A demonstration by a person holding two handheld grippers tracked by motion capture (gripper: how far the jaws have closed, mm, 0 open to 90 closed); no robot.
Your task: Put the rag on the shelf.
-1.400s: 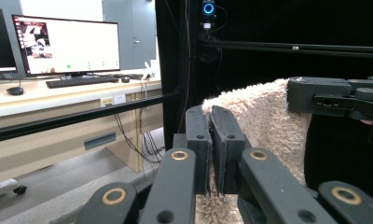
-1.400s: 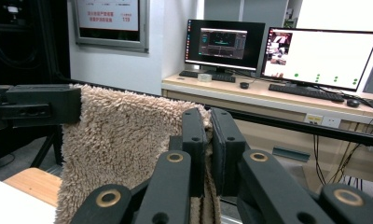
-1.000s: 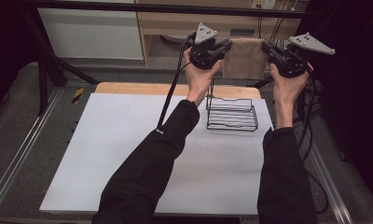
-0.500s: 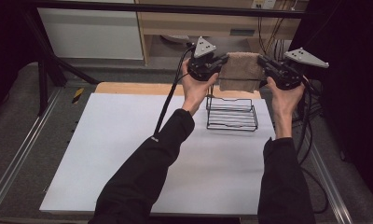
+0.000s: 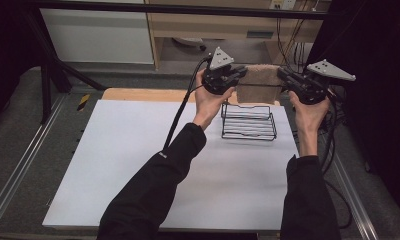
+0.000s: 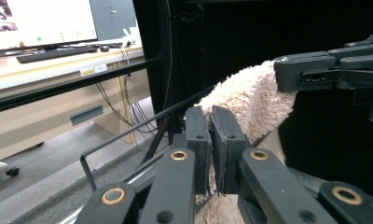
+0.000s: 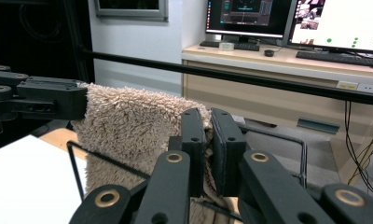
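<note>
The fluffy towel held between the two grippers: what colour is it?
Beige to light tan; the fluffy towel shows best in the right gripper view.

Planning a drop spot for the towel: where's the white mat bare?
The white mat is bare left of and in front of the black wire basket. It is crowded at the far right, where the basket sits under the fluffy beige towel.
</note>
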